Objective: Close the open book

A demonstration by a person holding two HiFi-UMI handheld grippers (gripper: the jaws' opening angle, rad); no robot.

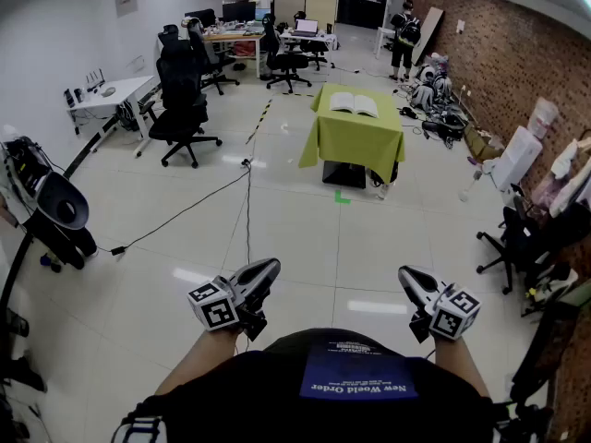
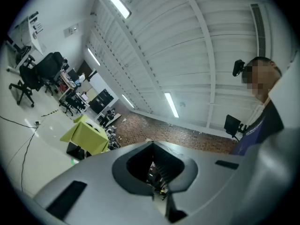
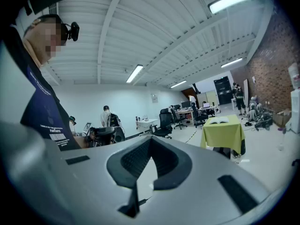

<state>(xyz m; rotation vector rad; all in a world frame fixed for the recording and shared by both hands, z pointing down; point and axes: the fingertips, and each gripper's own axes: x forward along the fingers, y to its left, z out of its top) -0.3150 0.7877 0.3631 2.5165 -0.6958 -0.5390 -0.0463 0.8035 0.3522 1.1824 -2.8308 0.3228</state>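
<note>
The open book [image 1: 354, 103] lies flat, pages up, on a small table under a yellow-green cloth [image 1: 355, 146], far across the room. Both grippers are held low, close to the person's body, and a long stretch of floor separates them from the table. My left gripper [image 1: 266, 270] has its jaws together with nothing between them, and in the left gripper view [image 2: 151, 142] its tips meet. My right gripper [image 1: 409, 279] is shut and empty too, its tips touching [image 3: 151, 138]. In the right gripper view, the book [image 3: 219, 121] and table [image 3: 224, 134] show small at the right.
Black office chairs [image 1: 182, 109] stand left of the path, and a cable [image 1: 247, 201] runs along the floor toward the table. Desks [image 1: 235, 37] and a standing person [image 1: 404, 35] are at the back. Bags and a chair [image 1: 512, 238] line the brick wall on the right.
</note>
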